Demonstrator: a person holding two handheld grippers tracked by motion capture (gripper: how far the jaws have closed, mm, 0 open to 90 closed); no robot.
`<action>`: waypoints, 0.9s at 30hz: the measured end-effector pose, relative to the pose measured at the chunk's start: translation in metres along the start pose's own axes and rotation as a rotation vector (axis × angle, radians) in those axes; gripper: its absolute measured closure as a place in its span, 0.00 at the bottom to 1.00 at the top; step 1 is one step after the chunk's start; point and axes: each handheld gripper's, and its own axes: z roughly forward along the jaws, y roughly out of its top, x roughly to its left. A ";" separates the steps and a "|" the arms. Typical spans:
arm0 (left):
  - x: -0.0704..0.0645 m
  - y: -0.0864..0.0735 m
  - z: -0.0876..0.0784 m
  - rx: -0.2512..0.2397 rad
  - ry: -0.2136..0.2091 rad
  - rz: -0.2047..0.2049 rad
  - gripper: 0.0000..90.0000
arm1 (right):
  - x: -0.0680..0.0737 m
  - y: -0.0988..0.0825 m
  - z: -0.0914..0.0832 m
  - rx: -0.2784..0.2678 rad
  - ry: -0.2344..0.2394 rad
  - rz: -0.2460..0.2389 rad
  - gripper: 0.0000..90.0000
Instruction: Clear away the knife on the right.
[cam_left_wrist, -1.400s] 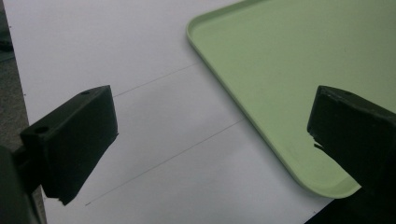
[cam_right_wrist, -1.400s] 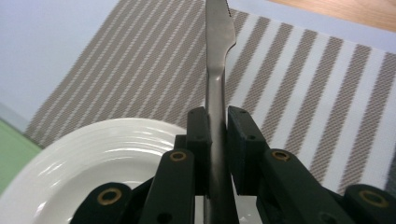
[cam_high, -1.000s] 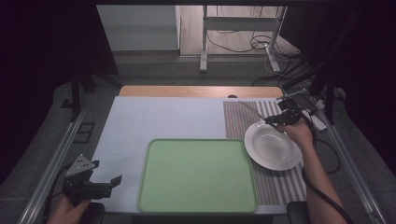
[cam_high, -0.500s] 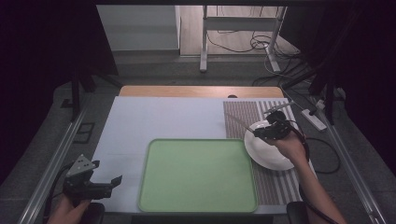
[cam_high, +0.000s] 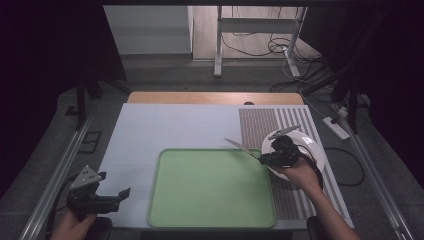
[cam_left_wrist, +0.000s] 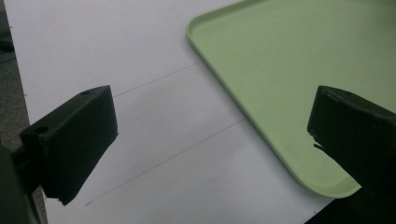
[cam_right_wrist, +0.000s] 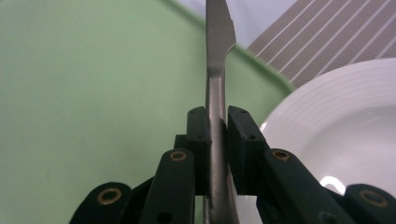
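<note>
The right gripper (cam_right_wrist: 218, 122) is clamping its fingers on a knife (cam_right_wrist: 217, 70), carrying it over the tray (cam_high: 210, 190) edge beside the plate (cam_high: 312, 150). The narrow grip is risking slippage. The left gripper (cam_high: 107, 196) is waiting, fingers apart.

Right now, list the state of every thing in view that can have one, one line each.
Knife: clamped in the right gripper, lifted, blade pointing out over the tray's edge.
Right gripper: shut on the knife.
Left gripper: open, nothing between the jaws.
Green tray: flat on the table, empty.
White plate: upright on the striped mat, empty.
</note>
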 end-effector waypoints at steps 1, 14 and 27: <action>0.000 0.000 0.000 0.002 0.001 0.001 0.02 | 0.003 -0.002 0.001 0.011 0.005 -0.002 0.89; -0.001 0.000 0.000 0.004 0.002 0.004 0.02 | 0.046 -0.019 0.023 0.155 0.048 -0.070 0.89; -0.001 0.001 0.001 0.006 0.005 0.001 0.02 | 0.073 -0.008 0.034 0.215 0.139 -0.240 1.00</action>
